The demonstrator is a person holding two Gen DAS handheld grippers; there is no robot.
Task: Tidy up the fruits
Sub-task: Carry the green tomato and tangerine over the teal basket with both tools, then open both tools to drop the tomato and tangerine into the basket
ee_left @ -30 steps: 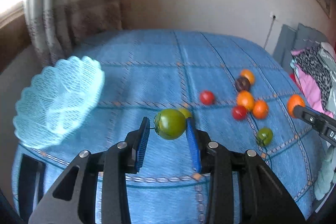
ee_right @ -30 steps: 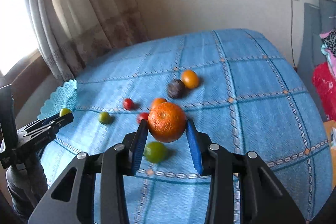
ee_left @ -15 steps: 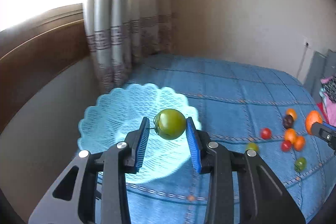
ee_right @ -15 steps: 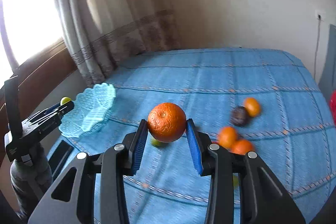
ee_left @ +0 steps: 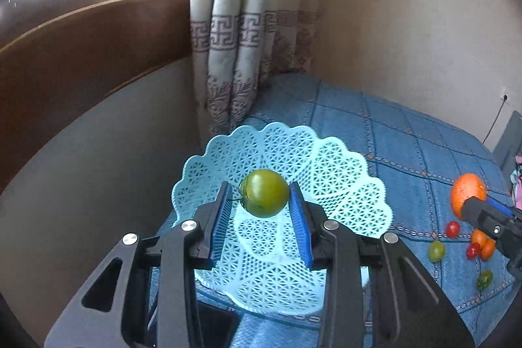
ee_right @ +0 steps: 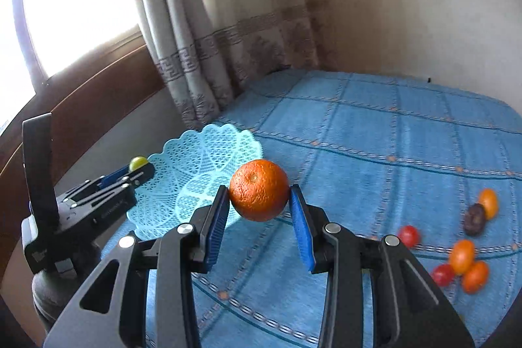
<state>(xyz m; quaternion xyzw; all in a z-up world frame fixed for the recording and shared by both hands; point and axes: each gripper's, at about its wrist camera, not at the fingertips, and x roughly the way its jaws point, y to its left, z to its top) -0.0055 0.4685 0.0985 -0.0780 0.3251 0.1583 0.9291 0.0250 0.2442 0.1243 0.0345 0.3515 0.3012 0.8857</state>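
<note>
My left gripper (ee_left: 262,204) is shut on a green tomato (ee_left: 264,193) and hovers over the middle of a pale blue lattice basket (ee_left: 342,185) at the bed's left edge. The basket holds nothing. My right gripper (ee_right: 259,203) is shut on a large orange (ee_right: 259,189), just right of the basket (ee_right: 195,158). The left gripper (ee_right: 137,170) and its green tomato (ee_right: 137,162) show at the basket's left rim in the right wrist view. The orange (ee_left: 468,194) shows at the right of the left wrist view.
Several loose fruits lie on the blue quilt (ee_right: 391,136): red tomatoes (ee_right: 408,235), small oranges (ee_right: 461,255), a dark plum (ee_right: 474,219), and green fruits (ee_left: 436,250). A curtain (ee_left: 248,38), a wooden window ledge and a grey wall panel stand left of the bed.
Both grippers swung left, away from the loose fruit. The left one now hangs over the basket with the tomato; the right one came up beside the basket with the orange.
</note>
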